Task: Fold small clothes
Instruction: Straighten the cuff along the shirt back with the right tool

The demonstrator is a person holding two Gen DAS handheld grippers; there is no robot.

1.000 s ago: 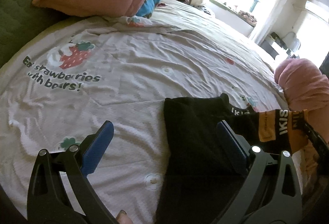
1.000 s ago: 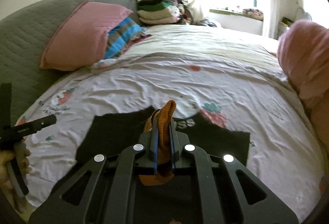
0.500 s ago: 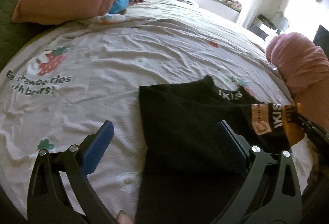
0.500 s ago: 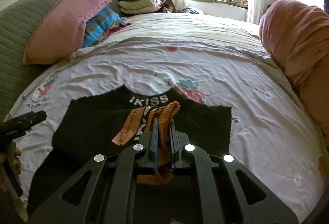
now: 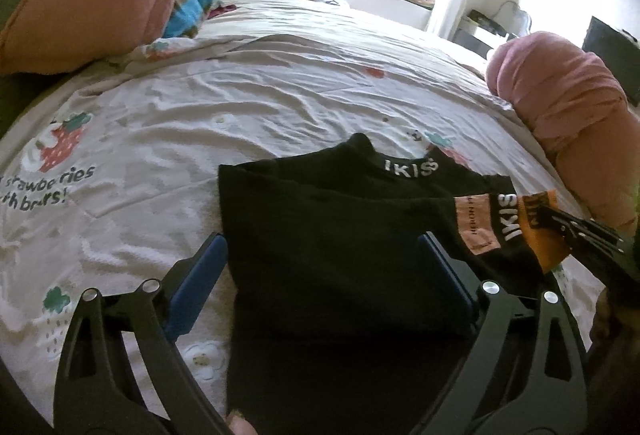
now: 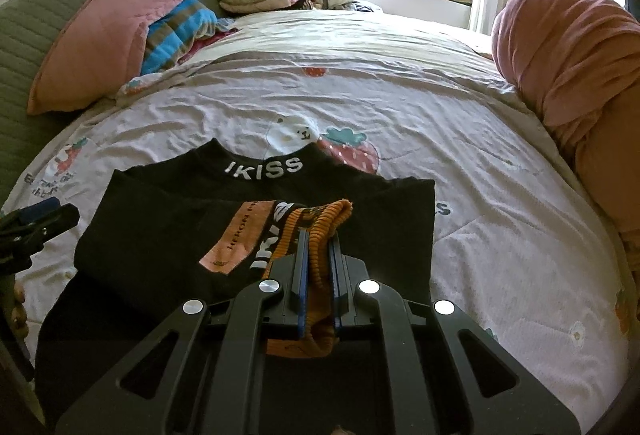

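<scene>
The right claw [image 6: 316,267], clenched on the orange cuff [image 6: 320,223], may drag the black top [image 6: 160,235] askew toward six o'clock while the left claw [image 5: 320,271], its jaws just narrowed a little, stays released.

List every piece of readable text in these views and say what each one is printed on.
"IKISS": white letters on the collar of the black top.
"IKIS…": white letters on the sleeve band, partly folded over.
"…strawberries …th bears!": duvet cover, start cut off at the view's edge.
Orange patch on the sleeve: small lettering, too blurred to read.
</scene>
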